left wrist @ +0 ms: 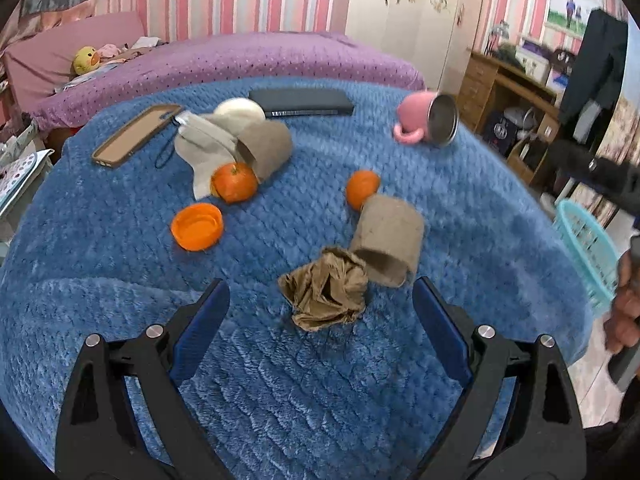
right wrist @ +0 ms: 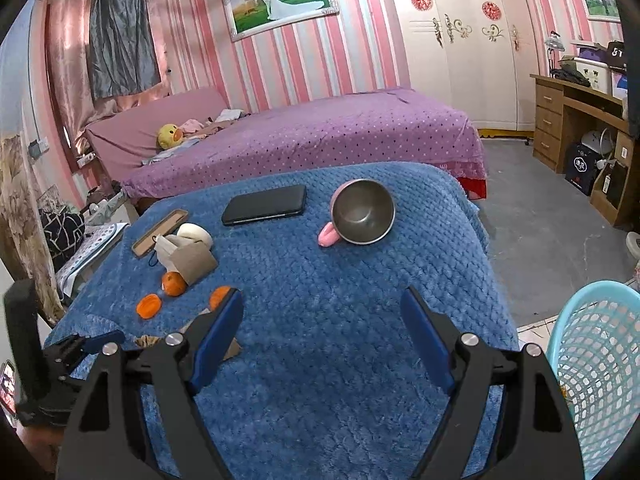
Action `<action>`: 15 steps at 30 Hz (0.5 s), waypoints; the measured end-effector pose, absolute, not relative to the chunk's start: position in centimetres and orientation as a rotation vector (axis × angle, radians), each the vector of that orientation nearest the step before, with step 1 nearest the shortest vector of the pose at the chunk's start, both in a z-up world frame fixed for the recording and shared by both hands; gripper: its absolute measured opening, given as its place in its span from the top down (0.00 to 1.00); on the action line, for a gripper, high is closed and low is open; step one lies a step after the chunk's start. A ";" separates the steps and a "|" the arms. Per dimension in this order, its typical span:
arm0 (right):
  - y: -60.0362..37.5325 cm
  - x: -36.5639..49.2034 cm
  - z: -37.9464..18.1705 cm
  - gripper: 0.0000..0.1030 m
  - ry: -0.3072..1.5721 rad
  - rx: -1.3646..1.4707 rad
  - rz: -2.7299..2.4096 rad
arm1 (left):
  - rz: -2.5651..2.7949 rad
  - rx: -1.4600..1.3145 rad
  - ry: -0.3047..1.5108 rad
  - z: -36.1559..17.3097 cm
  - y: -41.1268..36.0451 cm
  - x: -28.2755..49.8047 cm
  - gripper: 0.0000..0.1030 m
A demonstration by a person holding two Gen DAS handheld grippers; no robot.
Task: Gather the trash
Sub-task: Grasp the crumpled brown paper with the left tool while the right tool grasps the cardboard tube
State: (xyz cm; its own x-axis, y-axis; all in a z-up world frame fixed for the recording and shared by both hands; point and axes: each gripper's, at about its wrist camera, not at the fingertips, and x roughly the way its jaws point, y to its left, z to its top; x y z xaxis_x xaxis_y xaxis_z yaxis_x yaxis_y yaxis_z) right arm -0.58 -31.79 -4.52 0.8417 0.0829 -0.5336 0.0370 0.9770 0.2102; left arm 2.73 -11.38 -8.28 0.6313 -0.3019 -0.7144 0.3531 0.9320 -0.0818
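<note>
A crumpled brown paper wad (left wrist: 325,289) lies on the blue blanket just ahead of my open, empty left gripper (left wrist: 322,300), between its fingers' line. A cardboard tube (left wrist: 387,239) lies behind the wad. A second tube (left wrist: 266,147) with crumpled tissue (left wrist: 204,144) lies farther left, by a tangerine (left wrist: 234,182). Another tangerine (left wrist: 362,189) and an orange cap (left wrist: 197,226) lie nearby. My right gripper (right wrist: 322,312) is open and empty over the blanket. The left gripper (right wrist: 86,344) shows at that view's lower left. A turquoise basket (right wrist: 600,364) stands at the right.
A tipped pink mug (right wrist: 362,212), a black phone (right wrist: 265,205), a phone case (left wrist: 136,135) and a white round object (left wrist: 239,111) lie on the blanket (right wrist: 320,264). A purple bed (right wrist: 320,132) stands behind, a wooden desk (right wrist: 576,128) at the right.
</note>
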 end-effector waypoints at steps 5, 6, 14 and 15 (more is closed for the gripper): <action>-31.0 -0.3 -4.7 0.23 0.584 0.200 0.038 | -0.414 0.090 0.851 -9.5 -11.9 3.8 0.55; -30.7 -0.2 -4.8 0.23 0.588 0.195 0.042 | -0.431 0.086 0.874 -9.9 -11.9 4.0 0.61; -26.7 1.1 -6.0 0.23 0.634 0.142 0.128 | -0.305 0.021 0.713 -5.7 -7.3 3.7 0.62; -26.0 1.3 -6.2 0.23 0.643 0.130 0.143 | -0.279 0.000 0.705 -5.4 -6.3 3.8 0.62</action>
State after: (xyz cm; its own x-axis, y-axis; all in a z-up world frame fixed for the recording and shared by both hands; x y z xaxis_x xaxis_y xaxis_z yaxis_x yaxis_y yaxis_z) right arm 1.30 -25.99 -6.23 0.7913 0.1725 -0.5865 -0.0918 0.9820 0.1650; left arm 3.85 -6.33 -5.38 0.7259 -0.2527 -0.6397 0.2529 0.9630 -0.0934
